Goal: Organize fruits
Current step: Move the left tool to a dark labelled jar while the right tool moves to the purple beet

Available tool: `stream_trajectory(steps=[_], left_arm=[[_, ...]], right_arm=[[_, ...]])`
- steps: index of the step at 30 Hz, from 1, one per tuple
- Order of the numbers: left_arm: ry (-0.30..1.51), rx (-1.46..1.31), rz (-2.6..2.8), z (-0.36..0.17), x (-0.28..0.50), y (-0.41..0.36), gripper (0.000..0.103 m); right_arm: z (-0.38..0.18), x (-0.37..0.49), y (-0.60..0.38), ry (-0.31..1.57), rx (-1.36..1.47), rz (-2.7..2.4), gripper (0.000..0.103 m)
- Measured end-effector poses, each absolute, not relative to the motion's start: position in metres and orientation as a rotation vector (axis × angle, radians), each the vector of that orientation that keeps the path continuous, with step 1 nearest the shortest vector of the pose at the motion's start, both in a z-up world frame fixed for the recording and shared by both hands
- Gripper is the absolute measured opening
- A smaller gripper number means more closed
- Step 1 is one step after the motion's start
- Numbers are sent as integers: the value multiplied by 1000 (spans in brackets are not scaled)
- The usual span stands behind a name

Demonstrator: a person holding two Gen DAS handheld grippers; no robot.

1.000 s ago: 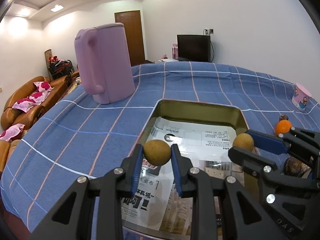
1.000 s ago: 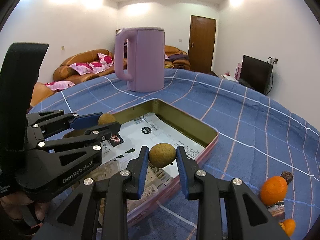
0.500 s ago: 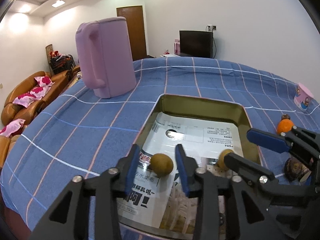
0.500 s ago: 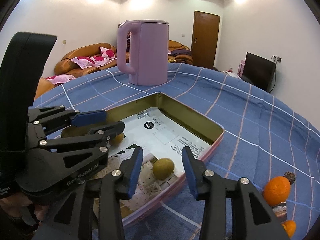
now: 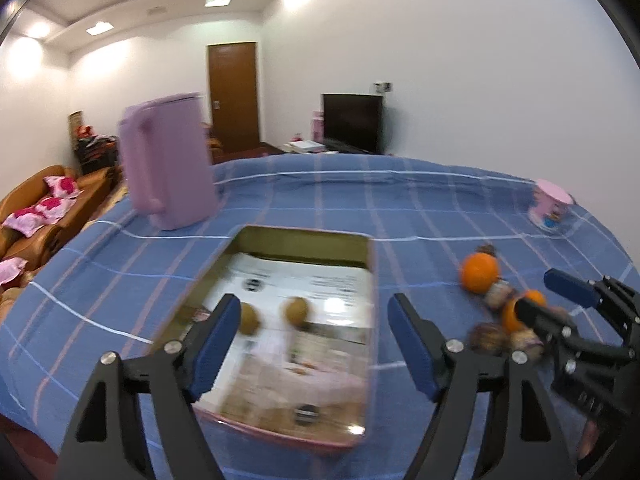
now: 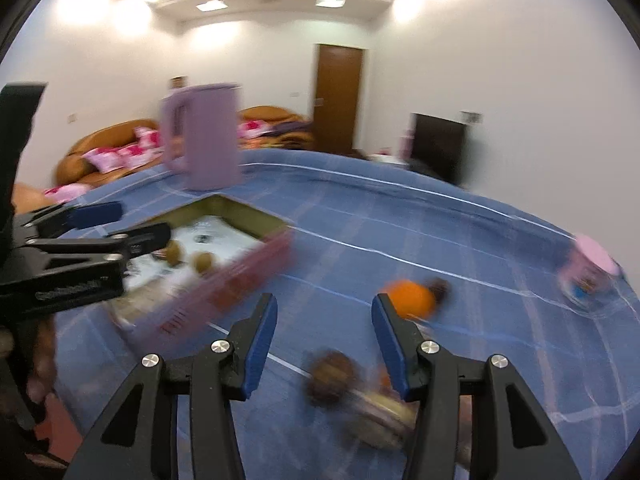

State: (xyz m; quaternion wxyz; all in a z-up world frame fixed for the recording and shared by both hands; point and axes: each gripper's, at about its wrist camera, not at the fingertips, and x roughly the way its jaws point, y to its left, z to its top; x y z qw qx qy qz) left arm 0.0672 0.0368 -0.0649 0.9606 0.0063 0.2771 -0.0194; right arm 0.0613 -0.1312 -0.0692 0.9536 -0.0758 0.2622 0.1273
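Left wrist view: left claw (image 5: 310,338) is opening wide and empty, both brown fruits (image 5: 296,310) now dropped in the tin (image 5: 372,264).

Right wrist view: right claw (image 6: 324,346) is opening too, empty, swinging toward the orange (image 6: 412,298) (next pick, probably) on the desk (image 6: 400,220).

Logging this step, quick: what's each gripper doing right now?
Left gripper: jaws opening, holding nothing.
Right gripper: jaws opening, holding nothing.

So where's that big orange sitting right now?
The big orange lies on the blue checked cloth, right of the tin tray in the left wrist view, at the far end of the loose fruit cluster.
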Motion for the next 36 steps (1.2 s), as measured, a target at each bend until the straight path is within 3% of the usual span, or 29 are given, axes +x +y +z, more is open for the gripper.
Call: stream_trajectory(steps=[7, 22, 24, 36], left_arm=[[590, 72, -111, -74, 61, -9, 78], [612, 99, -165, -85, 55, -37, 78], [610, 98, -171, -84, 54, -38, 78], [611, 145, -261, -88, 44, -75, 78]], right_arm=[[-85, 55, -185, 597, -87, 106, 53], [-103, 63, -199, 697, 34, 186, 57], [-103, 63, -203, 697, 61, 196, 53], [-95, 41, -227, 615, 18, 70, 53]])
